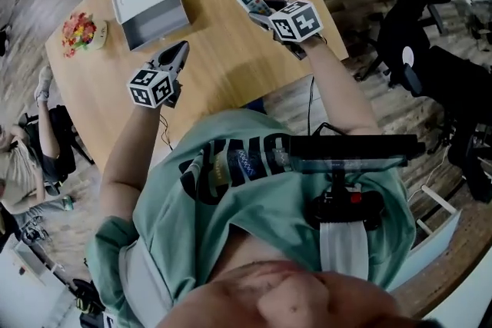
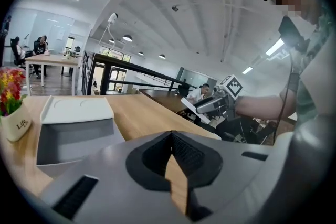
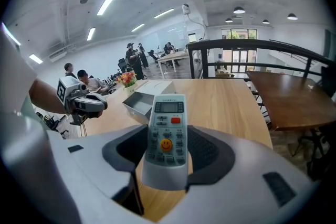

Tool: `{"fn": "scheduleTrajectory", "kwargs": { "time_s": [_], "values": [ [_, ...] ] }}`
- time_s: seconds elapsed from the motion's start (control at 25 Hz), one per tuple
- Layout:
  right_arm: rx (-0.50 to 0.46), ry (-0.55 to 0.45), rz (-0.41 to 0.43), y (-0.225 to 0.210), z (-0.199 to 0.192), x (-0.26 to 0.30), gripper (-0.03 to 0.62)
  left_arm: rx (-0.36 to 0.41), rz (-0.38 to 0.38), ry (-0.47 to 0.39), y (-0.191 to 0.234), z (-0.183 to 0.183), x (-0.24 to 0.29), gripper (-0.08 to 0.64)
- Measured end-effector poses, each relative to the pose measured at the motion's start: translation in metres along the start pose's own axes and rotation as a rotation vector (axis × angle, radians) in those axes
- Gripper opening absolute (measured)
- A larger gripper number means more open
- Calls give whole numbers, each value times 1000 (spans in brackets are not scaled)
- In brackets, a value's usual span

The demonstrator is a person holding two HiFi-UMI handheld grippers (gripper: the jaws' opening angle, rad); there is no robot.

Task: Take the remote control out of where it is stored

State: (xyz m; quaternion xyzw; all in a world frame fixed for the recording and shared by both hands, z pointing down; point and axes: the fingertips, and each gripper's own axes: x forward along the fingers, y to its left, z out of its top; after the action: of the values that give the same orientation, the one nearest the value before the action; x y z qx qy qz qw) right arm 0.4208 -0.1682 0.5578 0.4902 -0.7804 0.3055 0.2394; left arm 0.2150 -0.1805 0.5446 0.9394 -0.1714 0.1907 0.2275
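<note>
A white remote control (image 3: pixel 167 113) with grey buttons and a yellow smiley key sits between the pads of my right gripper (image 3: pixel 167 131), which is shut on it. Seen from the head view, that remote (image 1: pixel 252 1) is held above the wooden table's far right part by the right gripper (image 1: pixel 265 11). The white storage box (image 1: pixel 150 8) stands at the back left with its grey drawer pulled out and nothing showing inside. My left gripper (image 1: pixel 179 52) hovers just in front of the box, jaws shut and empty (image 2: pixel 170 136).
A small pot of red and yellow flowers (image 1: pixel 79 33) stands left of the box. The wooden table (image 1: pixel 231 65) curves away at its right edge. Black chairs (image 1: pixel 415 34) stand right of it, and a seated person (image 1: pixel 23 157) is on the floor side at left.
</note>
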Motion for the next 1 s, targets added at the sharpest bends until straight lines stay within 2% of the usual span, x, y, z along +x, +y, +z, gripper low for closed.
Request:
{"fn": "scheduleTrajectory", "kwargs": {
  "time_s": [0.28, 0.56, 1.0],
  "values": [
    [40, 61, 6, -11, -29, 32, 242, -9, -20, 104, 10, -26, 38, 5],
    [41, 113, 2, -11, -54, 62, 244, 20, -49, 139, 6, -35, 66, 5],
    [30, 182, 1, -15, -81, 95, 244, 3, -70, 183, 9, -54, 81, 5]
  ]
}}
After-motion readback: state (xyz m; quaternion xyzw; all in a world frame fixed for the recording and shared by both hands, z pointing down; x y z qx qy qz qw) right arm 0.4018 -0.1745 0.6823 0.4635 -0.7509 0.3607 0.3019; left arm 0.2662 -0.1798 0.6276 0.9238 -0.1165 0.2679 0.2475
